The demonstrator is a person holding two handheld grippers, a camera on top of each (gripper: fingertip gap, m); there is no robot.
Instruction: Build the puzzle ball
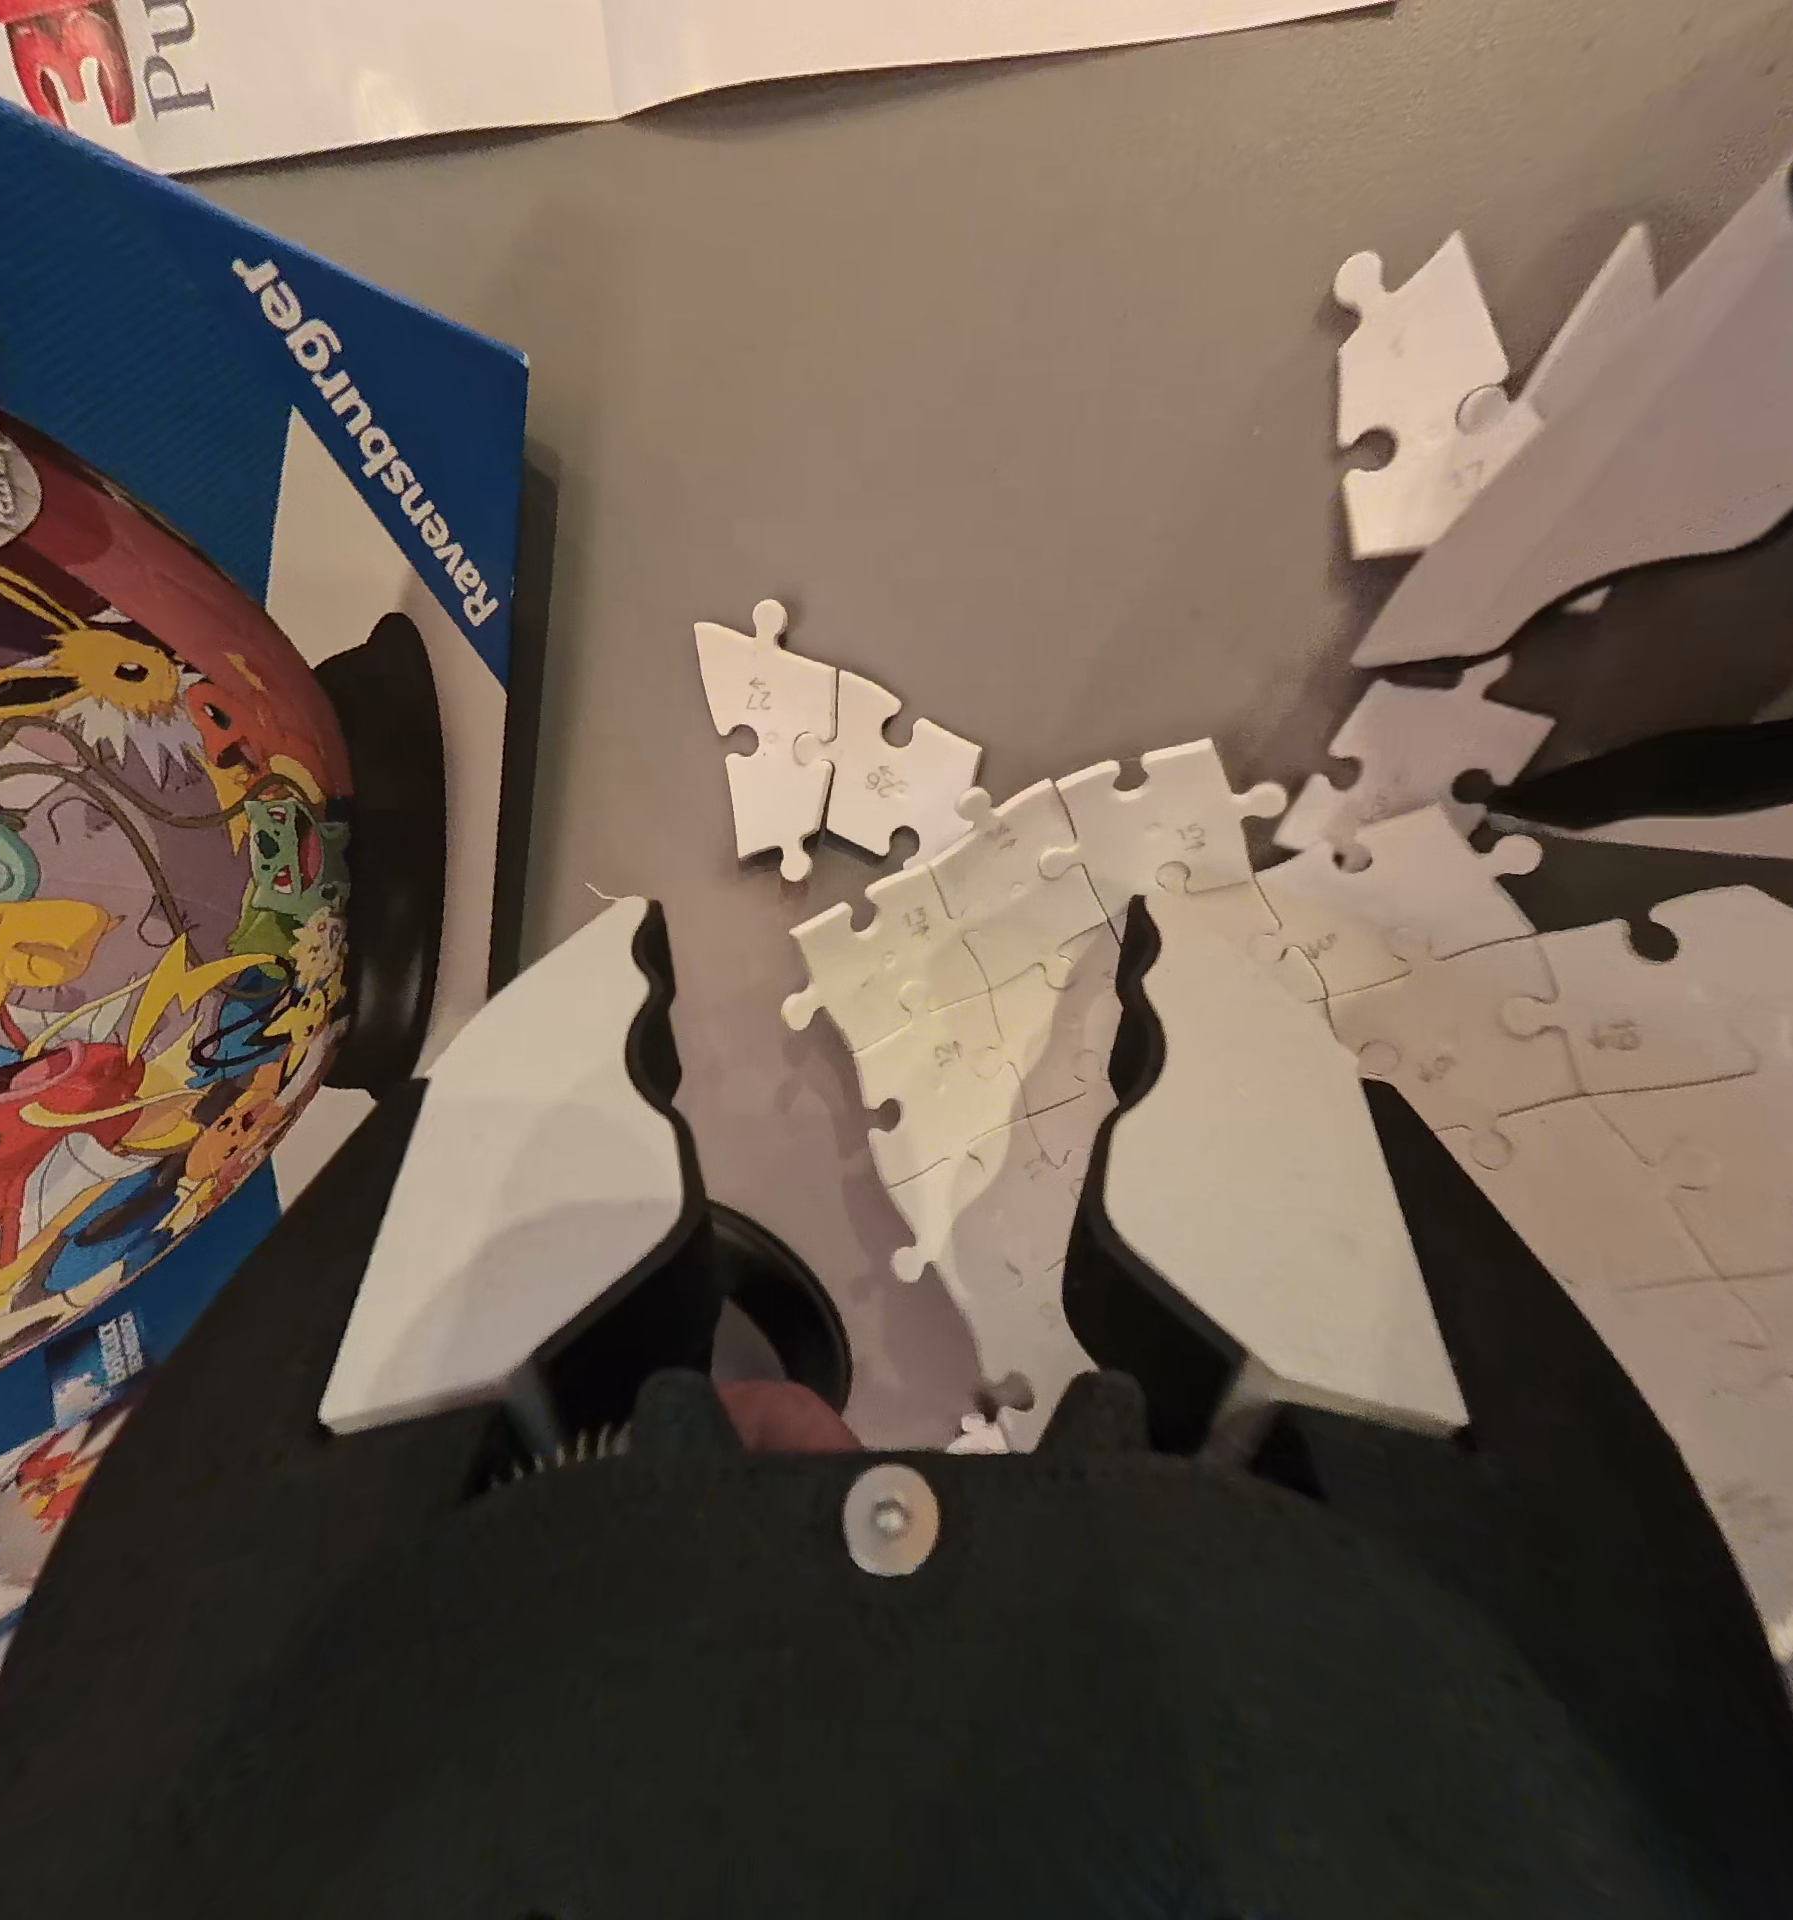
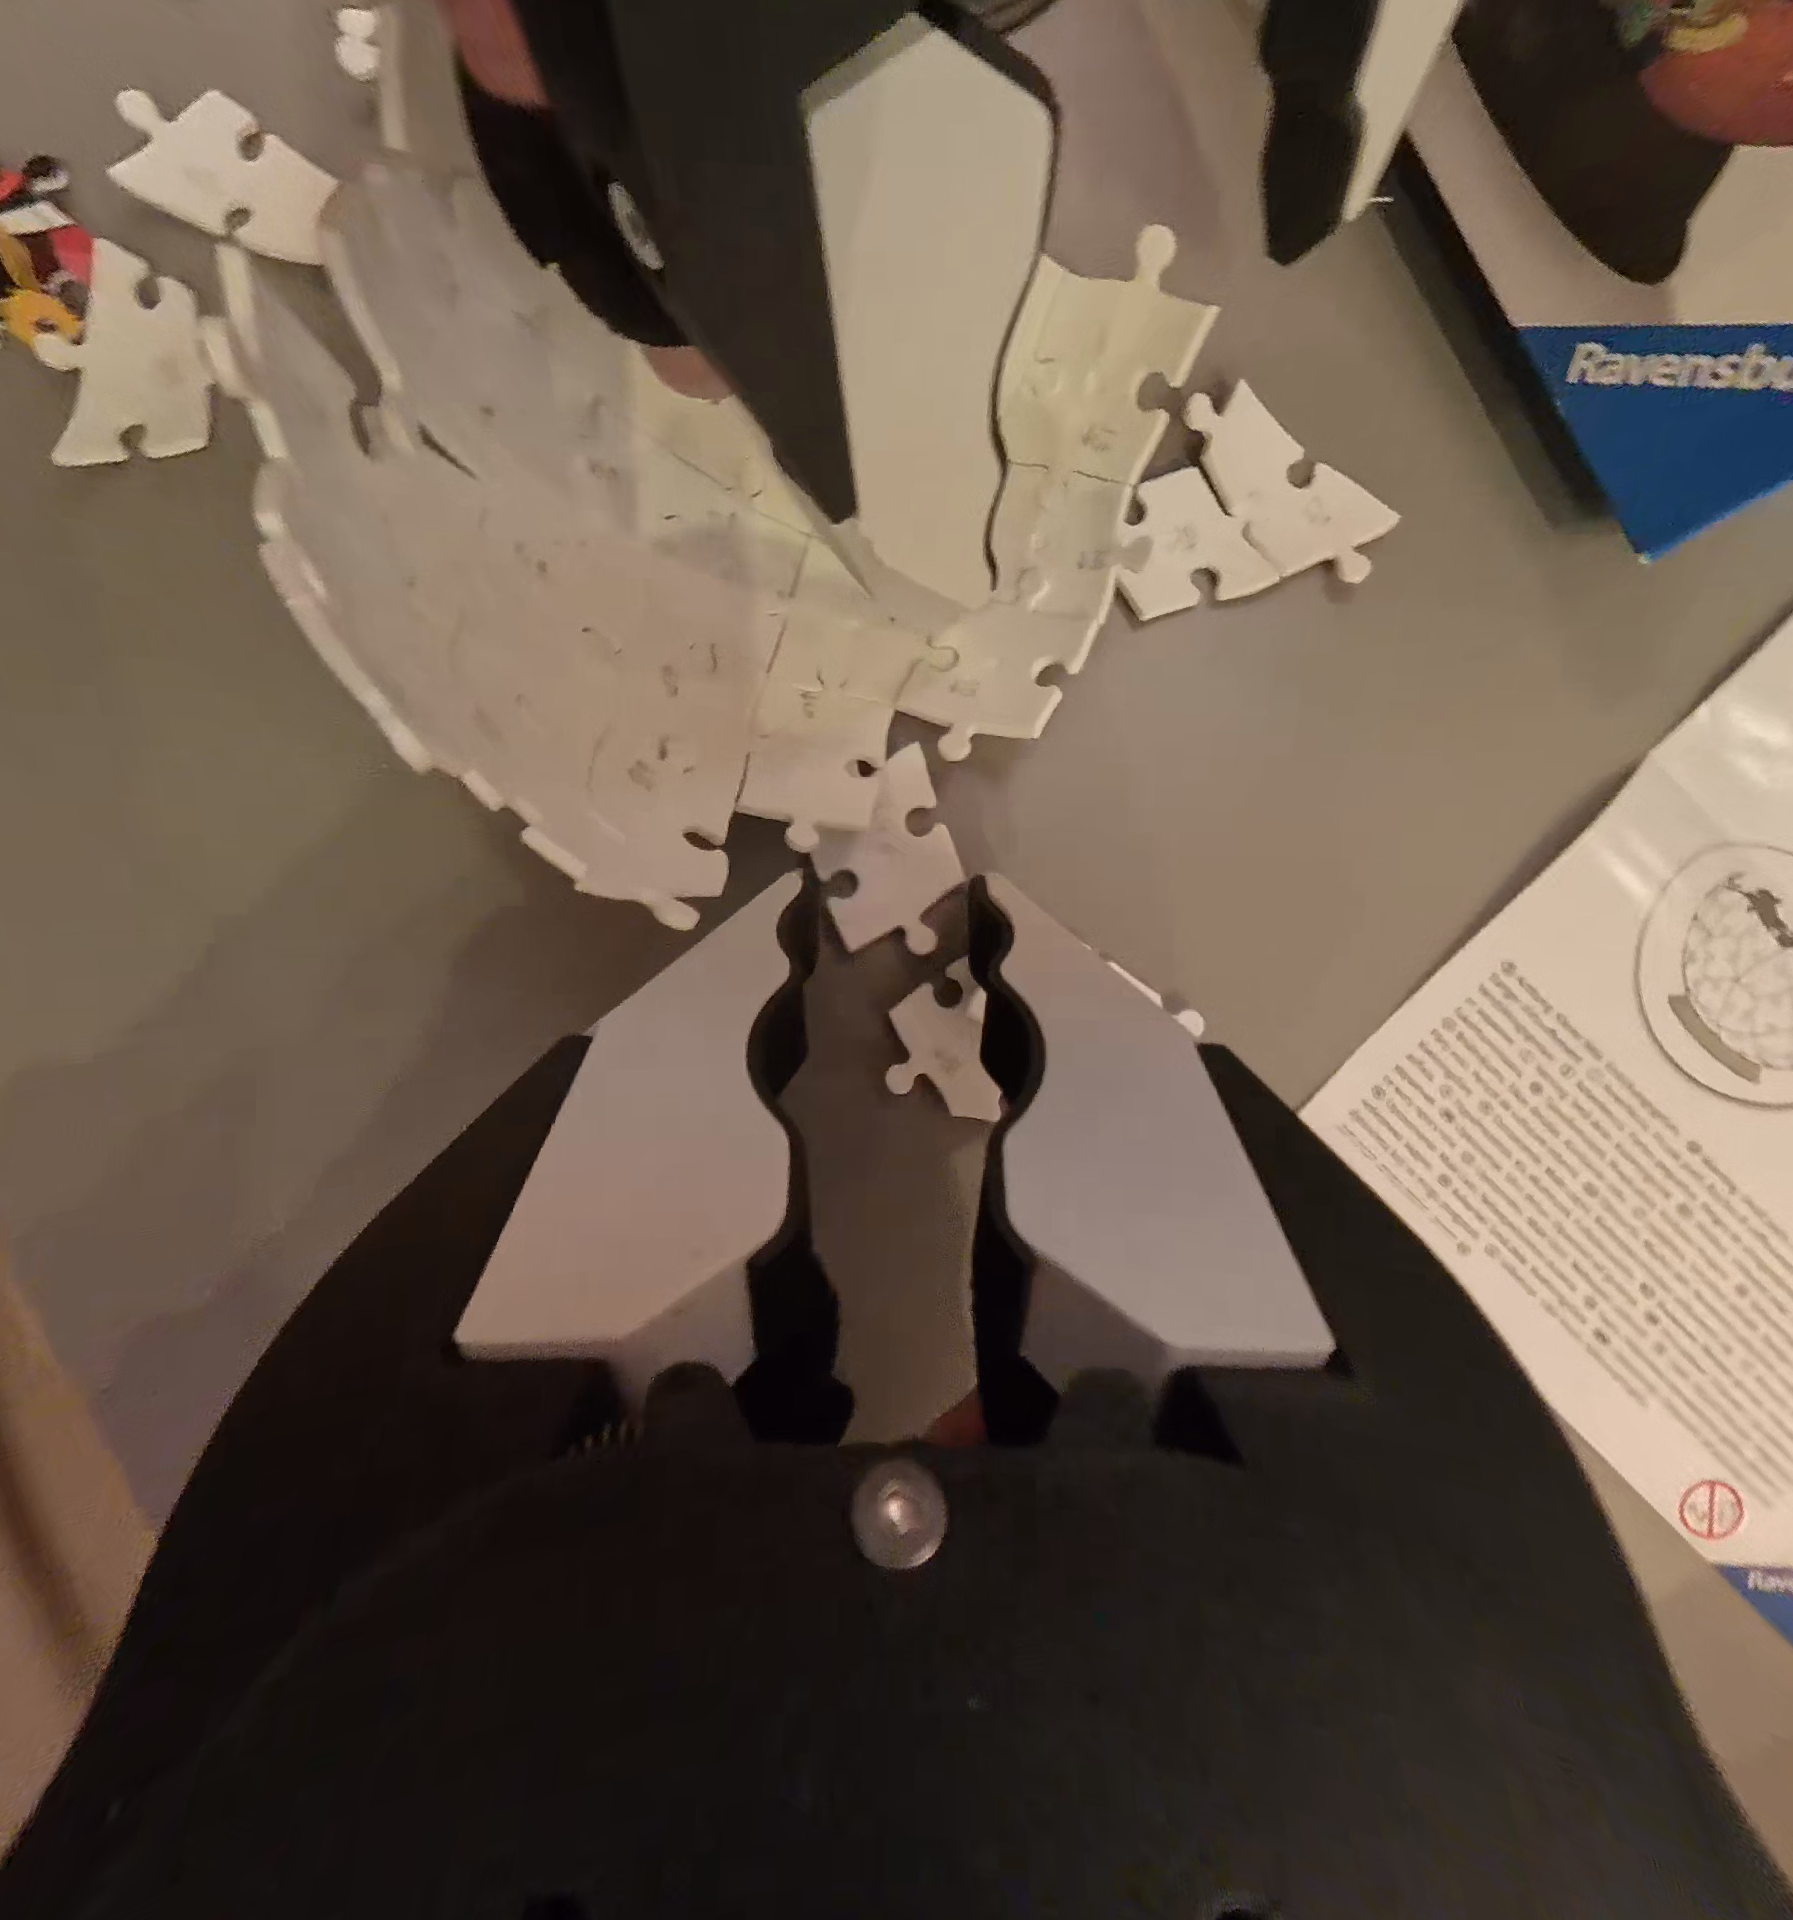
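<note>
White curved half-joined puzzle ball (image 1: 1017, 997)

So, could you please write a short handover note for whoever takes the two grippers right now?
Left hand-held gripper: open, empty, poised over the joined puzzle shell, one finger over it.
Right hand-held gripper: open; one loose piece lies at its fingertips, another loose piece lies between its fingers, neither gripped.
A joined pair of pieces lies beside the shell; the box and instruction sheet sit at the table's edges.
Done: a curved partial shell, white side up.
Left: add the loose pieces and close the ball.
</note>
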